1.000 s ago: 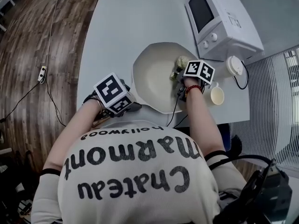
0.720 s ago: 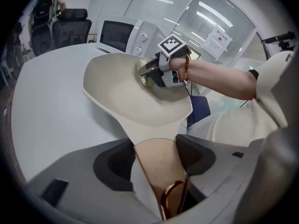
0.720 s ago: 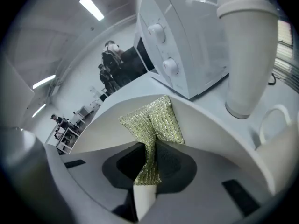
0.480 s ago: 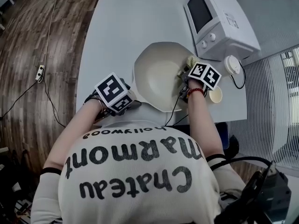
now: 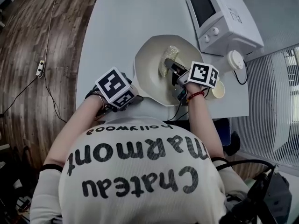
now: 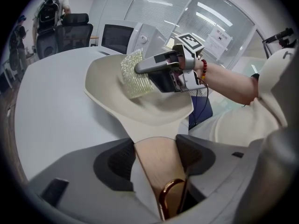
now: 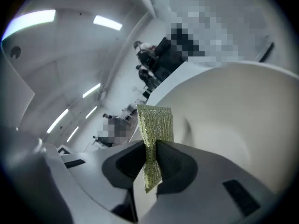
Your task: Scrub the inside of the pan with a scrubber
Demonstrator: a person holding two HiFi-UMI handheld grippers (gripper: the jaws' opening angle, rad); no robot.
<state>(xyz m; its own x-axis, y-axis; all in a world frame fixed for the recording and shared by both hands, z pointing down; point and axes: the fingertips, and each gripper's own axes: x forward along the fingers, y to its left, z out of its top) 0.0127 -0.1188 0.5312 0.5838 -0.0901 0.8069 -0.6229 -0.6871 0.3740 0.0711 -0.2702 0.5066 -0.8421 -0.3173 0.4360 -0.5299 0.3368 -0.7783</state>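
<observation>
Wooden handle (image 6: 161, 171) of pan (image 5: 149, 69) clamped in left tongs (image 6: 156, 154), scrubber (image 7: 156, 125) pinched in right tongs (image 7: 152, 160), now moved from the pan's right rim to its middle, ahead of left tongs

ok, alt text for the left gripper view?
The left gripper clamps the wooden handle of a cream pan over a white table. The right gripper holds a yellow-green scrubber inside the pan; a microwave stands behind.
</observation>
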